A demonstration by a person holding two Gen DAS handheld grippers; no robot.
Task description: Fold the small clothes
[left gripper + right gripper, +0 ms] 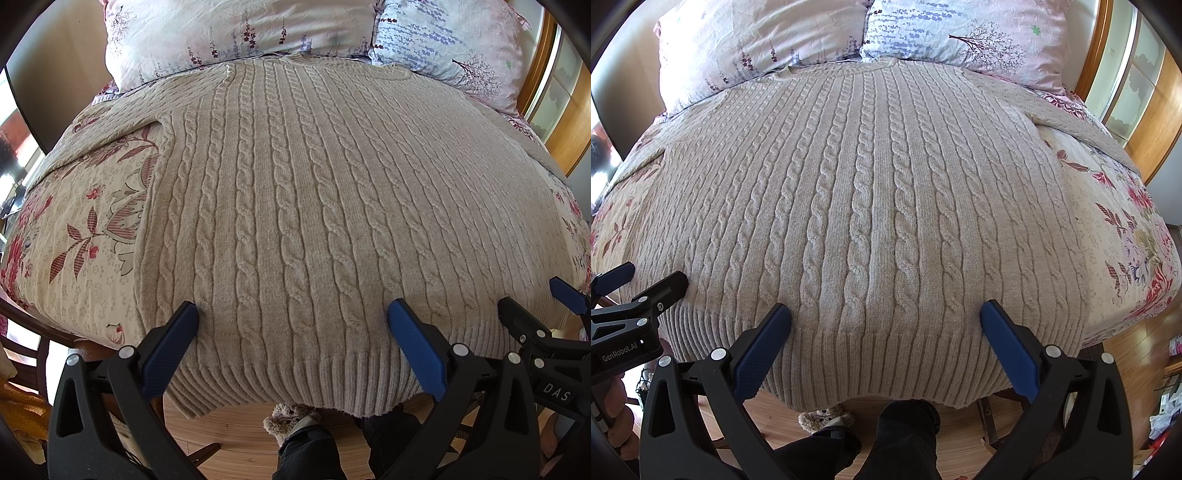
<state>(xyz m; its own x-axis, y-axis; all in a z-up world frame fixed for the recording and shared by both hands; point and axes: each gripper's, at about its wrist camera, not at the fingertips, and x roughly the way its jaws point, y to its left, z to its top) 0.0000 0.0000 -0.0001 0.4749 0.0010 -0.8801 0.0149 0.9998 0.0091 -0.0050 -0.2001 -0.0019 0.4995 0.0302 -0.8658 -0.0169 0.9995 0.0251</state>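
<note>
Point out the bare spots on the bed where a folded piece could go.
Bare floral bedspread shows left of the sweater, below its left sleeve. A second patch lies right of the sweater, under the right sleeve. The middle is covered by knit; the pillows crowd the head end.

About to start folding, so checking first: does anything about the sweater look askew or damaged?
Nothing stands out. The sweater lies flat and unfolded on the bedspread, its ribbed hem hanging slightly over the bed's edge, both grippers open.

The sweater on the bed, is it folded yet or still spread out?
Spread out. The sweater lies flat on the bed, collar by the pillows, hem over the near edge.
</note>
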